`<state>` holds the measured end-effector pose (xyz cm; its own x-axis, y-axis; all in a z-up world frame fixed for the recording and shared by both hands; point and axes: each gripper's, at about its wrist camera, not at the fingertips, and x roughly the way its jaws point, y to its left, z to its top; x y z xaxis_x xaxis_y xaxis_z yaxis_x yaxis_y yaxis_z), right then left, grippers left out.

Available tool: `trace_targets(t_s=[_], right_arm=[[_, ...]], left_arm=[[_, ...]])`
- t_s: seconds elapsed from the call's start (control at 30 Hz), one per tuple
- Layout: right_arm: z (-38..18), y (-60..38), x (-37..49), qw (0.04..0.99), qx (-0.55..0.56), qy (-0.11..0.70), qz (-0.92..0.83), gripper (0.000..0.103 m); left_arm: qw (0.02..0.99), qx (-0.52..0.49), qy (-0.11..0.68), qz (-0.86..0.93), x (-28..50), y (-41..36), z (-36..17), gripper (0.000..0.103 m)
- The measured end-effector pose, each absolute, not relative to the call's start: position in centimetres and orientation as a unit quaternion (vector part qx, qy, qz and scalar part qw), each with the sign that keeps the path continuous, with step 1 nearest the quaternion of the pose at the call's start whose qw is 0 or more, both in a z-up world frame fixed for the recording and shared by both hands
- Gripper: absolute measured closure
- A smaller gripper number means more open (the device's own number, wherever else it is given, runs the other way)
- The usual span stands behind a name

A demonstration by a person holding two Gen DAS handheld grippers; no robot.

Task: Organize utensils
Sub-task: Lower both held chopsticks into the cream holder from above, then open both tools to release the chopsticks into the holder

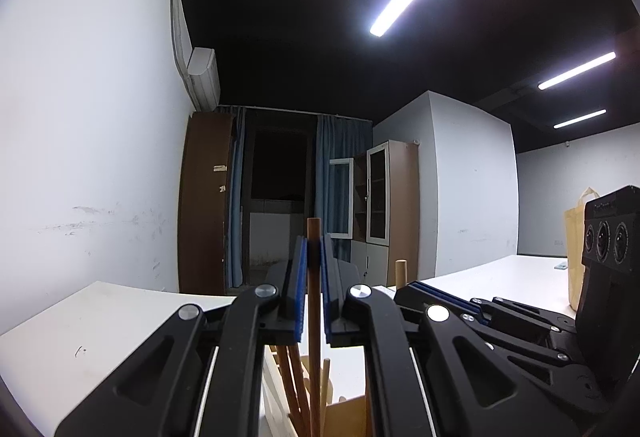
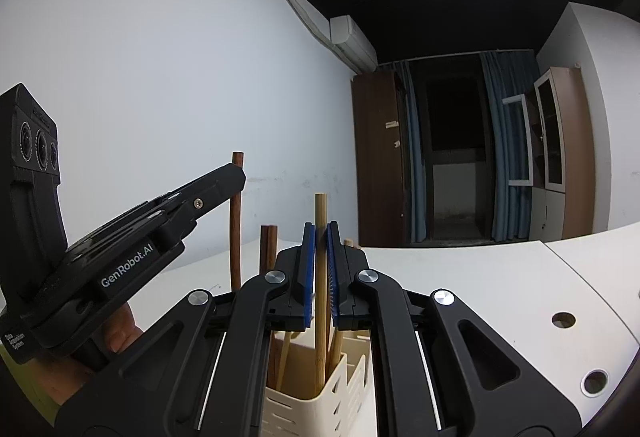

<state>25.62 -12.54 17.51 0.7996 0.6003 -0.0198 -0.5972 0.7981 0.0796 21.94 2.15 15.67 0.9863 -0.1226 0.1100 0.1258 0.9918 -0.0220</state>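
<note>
In the left wrist view my left gripper (image 1: 314, 249) is shut on an upright dark brown wooden chopstick (image 1: 314, 301). Its lower end runs down among several brown sticks in a cream slotted utensil holder (image 1: 277, 387). In the right wrist view my right gripper (image 2: 319, 233) is shut on a pale bamboo chopstick (image 2: 320, 337) that stands in the same holder (image 2: 320, 403). The left gripper (image 2: 236, 177) reaches in from the left, clamped on the dark chopstick (image 2: 235, 237). The right gripper (image 1: 414, 287) shows at right in the left wrist view, with the pale stick's top (image 1: 401, 271) above it.
The holder stands on a white table (image 2: 480, 277) with round cable holes (image 2: 563, 319) near its right edge. Two more dark sticks (image 2: 269, 249) rise from the holder. A hand (image 2: 120, 333) holds the left gripper. A tan paper bag (image 1: 576, 237) stands at the far right.
</note>
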Motion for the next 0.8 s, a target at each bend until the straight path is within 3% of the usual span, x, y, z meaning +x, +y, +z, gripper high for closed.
trace_targets(t_s=[0.4, 0.5, 0.73, 0.8], right_arm=[[18.0, -13.5, 25.6, 0.949, 0.037, 0.031, 0.311, 0.087], [18.1, -13.9, 25.6, 0.951, 0.04, 0.031, 0.305, 0.084], [17.8, -14.5, 25.4, 0.954, 0.038, 0.041, 0.296, 0.075], [17.7, -14.6, 25.1, 0.955, 0.038, 0.047, 0.29, 0.074]], left_arm=[[0.997, -0.016, -0.043, -0.06, 21.3, 3.3, 16.0, 0.096], [0.997, -0.025, -0.04, -0.059, 21.0, 4.1, 16.0, 0.083], [0.997, -0.04, -0.032, -0.056, 20.5, 5.0, 16.2, 0.083], [0.998, -0.041, -0.025, -0.048, 20.1, 5.0, 16.3, 0.077]])
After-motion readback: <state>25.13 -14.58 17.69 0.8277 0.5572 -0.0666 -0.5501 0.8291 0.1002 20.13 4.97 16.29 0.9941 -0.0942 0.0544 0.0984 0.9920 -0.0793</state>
